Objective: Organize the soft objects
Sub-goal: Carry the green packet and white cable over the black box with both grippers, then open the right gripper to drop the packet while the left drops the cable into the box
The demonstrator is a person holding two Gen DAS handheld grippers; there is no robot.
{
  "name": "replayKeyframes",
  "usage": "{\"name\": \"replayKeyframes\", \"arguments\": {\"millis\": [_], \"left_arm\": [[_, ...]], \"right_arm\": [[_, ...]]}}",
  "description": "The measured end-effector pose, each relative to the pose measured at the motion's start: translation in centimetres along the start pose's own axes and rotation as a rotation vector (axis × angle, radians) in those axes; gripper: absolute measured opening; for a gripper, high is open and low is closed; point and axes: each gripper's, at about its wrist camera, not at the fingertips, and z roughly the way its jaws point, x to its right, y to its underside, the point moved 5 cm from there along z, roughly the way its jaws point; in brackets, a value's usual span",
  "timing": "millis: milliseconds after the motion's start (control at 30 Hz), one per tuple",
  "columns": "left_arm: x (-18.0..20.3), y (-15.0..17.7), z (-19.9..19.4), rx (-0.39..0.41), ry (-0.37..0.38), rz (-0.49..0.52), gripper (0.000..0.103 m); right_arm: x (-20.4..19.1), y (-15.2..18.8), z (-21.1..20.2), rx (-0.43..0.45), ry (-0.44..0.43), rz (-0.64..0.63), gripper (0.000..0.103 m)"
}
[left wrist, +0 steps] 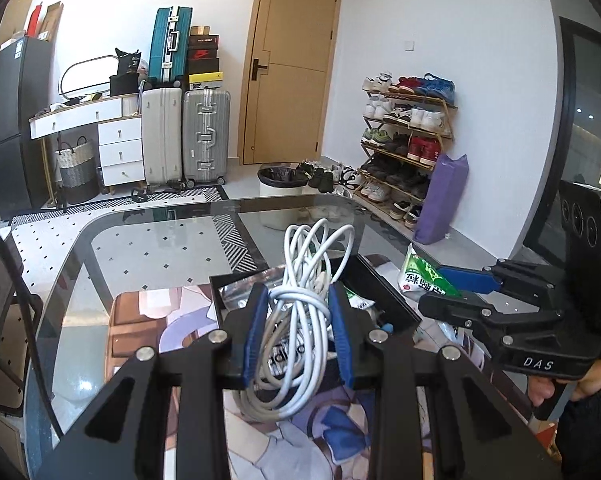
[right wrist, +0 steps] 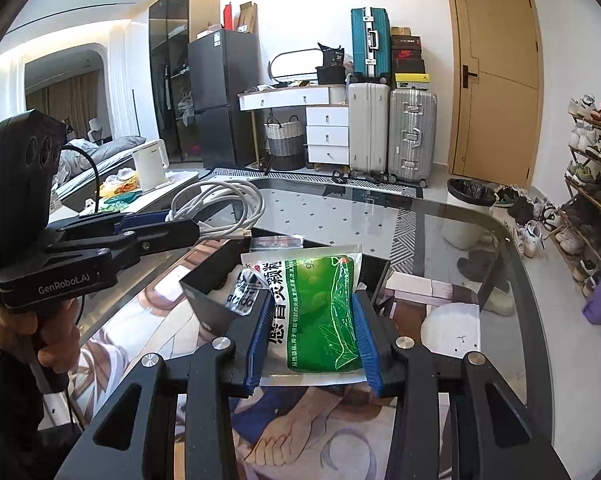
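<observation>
Jaws of the left gripper are clamping a coiled white cable, while the right gripper is pinching a green sachet, both hanging over the black tray on the tabletop; each probably needs lowering in next.

The shallow black rectangular tray is largely hidden behind the coiled white cable. Its contents cannot be made out. The green-and-white plastic packet covers the tray's middle; its small print is unreadable.
</observation>
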Motion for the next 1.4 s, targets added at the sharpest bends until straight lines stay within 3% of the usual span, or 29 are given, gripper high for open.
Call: {"name": "replayKeyframes", "arguments": {"millis": [700, 1300, 1400], "left_arm": [[-1.5, 0.3, 5.7, -0.046, -0.019, -0.011, 0.030], [-1.3, 0.3, 8.0, -0.063, 0.009, 0.017, 0.030], [-1.5, 0.5, 8.4, -0.069, -0.007, 0.024, 0.030]], "right_arm": [[1.2, -0.8, 5.6, -0.049, -0.004, 0.027, 0.040], [1.2, -1.1, 7.9, -0.069, -0.002, -0.002, 0.040], [1.1, -1.2, 8.4, -0.070, -0.005, -0.002, 0.048]]}}
